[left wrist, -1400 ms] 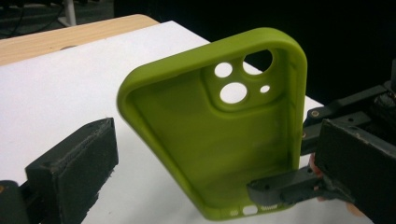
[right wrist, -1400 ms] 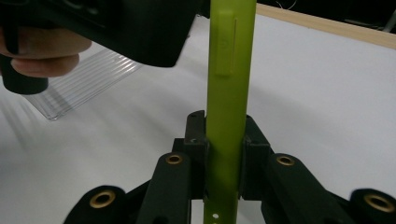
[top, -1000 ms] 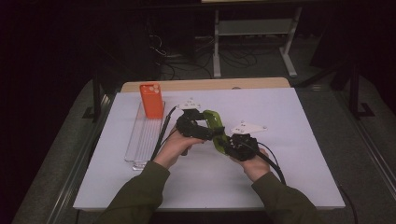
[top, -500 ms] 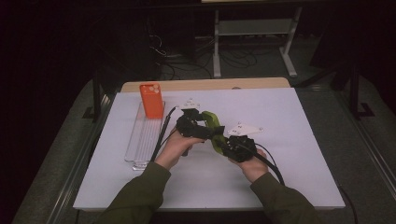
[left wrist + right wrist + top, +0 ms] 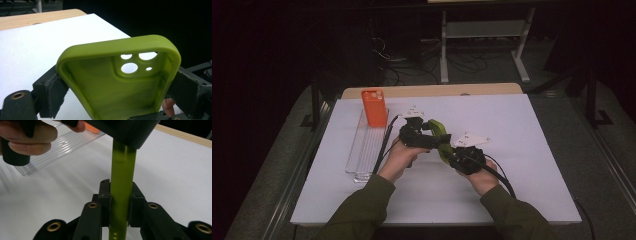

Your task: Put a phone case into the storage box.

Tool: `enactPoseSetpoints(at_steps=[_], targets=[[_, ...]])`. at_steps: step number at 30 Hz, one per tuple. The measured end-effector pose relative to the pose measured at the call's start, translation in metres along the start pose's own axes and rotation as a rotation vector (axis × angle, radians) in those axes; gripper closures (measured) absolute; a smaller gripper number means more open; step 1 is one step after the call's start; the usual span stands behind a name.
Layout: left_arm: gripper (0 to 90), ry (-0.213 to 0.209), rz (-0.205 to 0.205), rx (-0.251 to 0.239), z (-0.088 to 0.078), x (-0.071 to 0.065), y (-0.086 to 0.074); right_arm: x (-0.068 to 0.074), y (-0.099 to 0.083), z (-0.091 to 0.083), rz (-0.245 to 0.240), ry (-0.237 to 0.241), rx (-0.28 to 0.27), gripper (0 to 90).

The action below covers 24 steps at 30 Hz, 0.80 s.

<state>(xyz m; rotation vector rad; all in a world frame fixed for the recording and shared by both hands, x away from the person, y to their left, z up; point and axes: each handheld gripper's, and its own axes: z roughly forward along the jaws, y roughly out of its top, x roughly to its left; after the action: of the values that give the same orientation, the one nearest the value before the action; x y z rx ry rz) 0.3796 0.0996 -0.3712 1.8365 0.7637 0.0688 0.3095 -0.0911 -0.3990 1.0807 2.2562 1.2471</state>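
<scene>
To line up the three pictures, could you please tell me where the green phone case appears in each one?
High view: green phone case at the middle, between the two hands.
Left gripper view: centre, its hollow inside and camera holes facing us.
Right gripper view: edge-on, an upright strip at centre.
Shared landmark: the white table sheet.

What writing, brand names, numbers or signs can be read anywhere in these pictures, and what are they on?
None can be read.
Green phone case: plain inside, no print.
Orange phone case: no mark to be made out from the high view.
Clear ribbed tray: no label.
White table cover: blank.
Grey plates on the left gripper and the right gripper: small dark specks, too small to read.
</scene>
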Motion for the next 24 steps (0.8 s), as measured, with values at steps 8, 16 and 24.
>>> enactPoseSetpoints(at_steps=[8, 16, 24], targets=[[13.5, 0.071, 0.039, -0.019, -0.014, 0.004, 0.009, -0.009, -0.003, -0.01, 0.008, -0.013, 0.028, 36.5], [14.2, 0.135, 0.057, -0.025, -0.037, 0.015, 0.023, -0.03, -0.013, -0.019, -0.023, -0.036, 0.073, 18.2], [15.3, 0.211, 0.06, -0.061, -0.064, 0.029, 0.042, -0.036, -0.032, -0.023, -0.056, -0.077, 0.123, 2.9]])
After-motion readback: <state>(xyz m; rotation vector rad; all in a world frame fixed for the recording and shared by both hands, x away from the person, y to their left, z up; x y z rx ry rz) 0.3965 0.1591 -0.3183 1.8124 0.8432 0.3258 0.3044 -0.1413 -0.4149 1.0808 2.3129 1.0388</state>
